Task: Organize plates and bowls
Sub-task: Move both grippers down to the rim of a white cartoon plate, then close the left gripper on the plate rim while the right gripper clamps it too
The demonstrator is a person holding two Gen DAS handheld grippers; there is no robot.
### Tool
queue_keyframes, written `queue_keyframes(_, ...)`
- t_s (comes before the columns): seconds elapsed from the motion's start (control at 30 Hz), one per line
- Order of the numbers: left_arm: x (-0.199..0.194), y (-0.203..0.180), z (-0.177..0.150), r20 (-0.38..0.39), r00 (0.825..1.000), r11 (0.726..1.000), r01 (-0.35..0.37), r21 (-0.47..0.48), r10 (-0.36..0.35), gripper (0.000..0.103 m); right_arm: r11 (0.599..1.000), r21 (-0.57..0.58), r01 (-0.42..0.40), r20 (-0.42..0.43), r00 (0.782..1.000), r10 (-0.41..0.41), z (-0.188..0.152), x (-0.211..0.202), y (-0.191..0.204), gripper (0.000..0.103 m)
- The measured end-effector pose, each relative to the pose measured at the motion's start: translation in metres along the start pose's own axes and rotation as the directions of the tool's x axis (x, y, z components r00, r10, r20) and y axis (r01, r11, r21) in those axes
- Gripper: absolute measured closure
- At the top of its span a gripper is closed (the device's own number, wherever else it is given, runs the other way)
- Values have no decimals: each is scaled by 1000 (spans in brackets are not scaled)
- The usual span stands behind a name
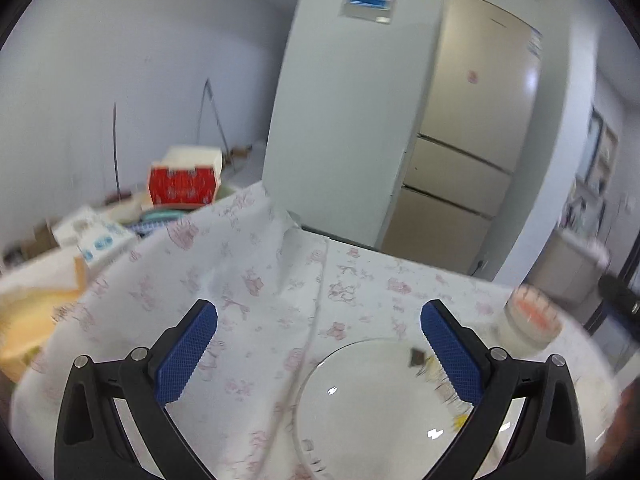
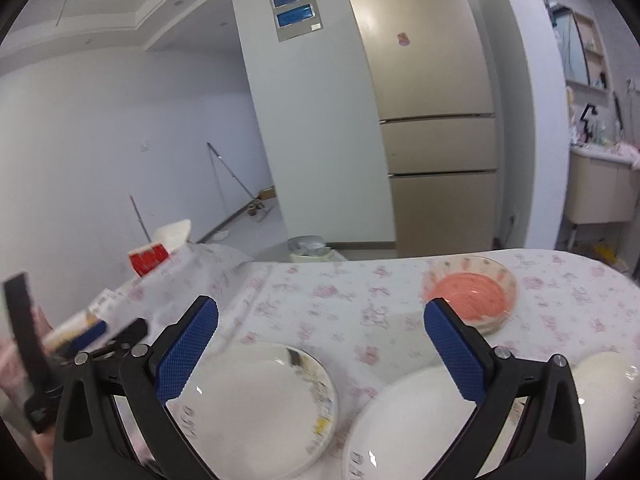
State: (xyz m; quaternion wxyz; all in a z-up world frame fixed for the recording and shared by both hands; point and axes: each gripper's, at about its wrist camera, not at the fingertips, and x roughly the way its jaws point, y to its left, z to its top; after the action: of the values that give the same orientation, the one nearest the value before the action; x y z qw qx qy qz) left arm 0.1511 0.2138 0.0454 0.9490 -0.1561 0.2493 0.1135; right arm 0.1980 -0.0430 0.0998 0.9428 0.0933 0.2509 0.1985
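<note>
In the left wrist view my left gripper (image 1: 320, 344) is open and holds nothing. It hangs over a white plate with a patterned rim (image 1: 380, 412) on the floral tablecloth (image 1: 256, 272), and its right finger crosses that rim. A pink-centred bowl (image 1: 528, 320), blurred, stands further right. In the right wrist view my right gripper (image 2: 320, 340) is also open and holds nothing. The patterned plate (image 2: 260, 404) lies low between its fingers. A plain white plate (image 2: 404, 420) sits under its right finger. Another white dish (image 2: 604, 392) is at the right edge, and the pink bowl (image 2: 470, 292) lies beyond.
A red box (image 1: 182, 184) and stacked cartons (image 1: 96, 236) crowd the table's far left. A beige fridge (image 2: 432, 112) and a white pillar (image 2: 312, 128) stand behind the table. A blurred black device (image 2: 28, 344) is at the left edge of the right wrist view.
</note>
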Motion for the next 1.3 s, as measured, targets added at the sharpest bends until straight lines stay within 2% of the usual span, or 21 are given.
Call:
queue_keyframes(0.17,7,11,-20,-13,999,996,-31,-78,30,0,997,63,-54,-27,998,56,-11,26,-1,0)
queue_keyframes(0.3,34,15,-41,-130,992,998,-10,-56,2,0,999,25,-44,-109,993,47,-39,54,-4,0)
queue_keyframes(0.33,37,15,-42,-136,991,998,-11,-56,3,0,999,14,-44,-134,990,46,-43,61,-6,1)
queue_keyframes(0.43,41,24,-48,-138,990,995,-13,-96,0,0,998,7,-57,-215,975,58,-54,82,-14,9)
queue_keyframes(0.5,42,29,-51,-142,990,993,-11,-118,-6,1,996,42,-74,-252,964,82,-60,93,-22,18)
queue_keyframes(0.53,41,32,-52,-140,990,991,-18,-132,-1,3,995,64,-82,-266,959,96,-62,97,-26,19)
queue_keyframes(0.67,41,43,-57,-142,990,982,-9,-186,-18,15,990,116,-83,-282,953,113,-70,104,-39,36)
queue_keyframes(0.7,43,44,-57,-151,988,981,4,-196,-34,15,990,108,-89,-298,947,118,-72,107,-39,43)
queue_keyframes(0.8,52,44,-61,-198,979,980,13,-198,-53,27,989,108,-105,-348,927,137,-78,115,-38,55)
queue_keyframes(0.9,62,46,-65,-259,965,978,-8,-208,-47,37,981,149,-122,-395,902,172,-83,124,-40,57)
queue_keyframes(0.97,66,51,-69,-278,960,972,-22,-235,-46,44,968,204,-144,-397,892,216,-85,126,-45,58)
queue_keyframes(1.03,68,55,-71,-288,956,966,-13,-258,-64,47,963,228,-142,-395,891,225,-85,126,-49,58)
queue_keyframes(1.13,71,57,-74,-302,950,962,-13,-271,-72,56,977,184,-111,-402,898,178,-85,127,-49,62)
queue_keyframes(1.23,70,55,-75,-311,950,965,-55,-257,-29,67,966,221,-133,-421,881,218,-88,134,-52,71)
queue_keyframes(1.3,68,56,-76,-306,952,963,-66,-261,-17,67,960,241,-141,-432,870,236,-91,138,-53,71)
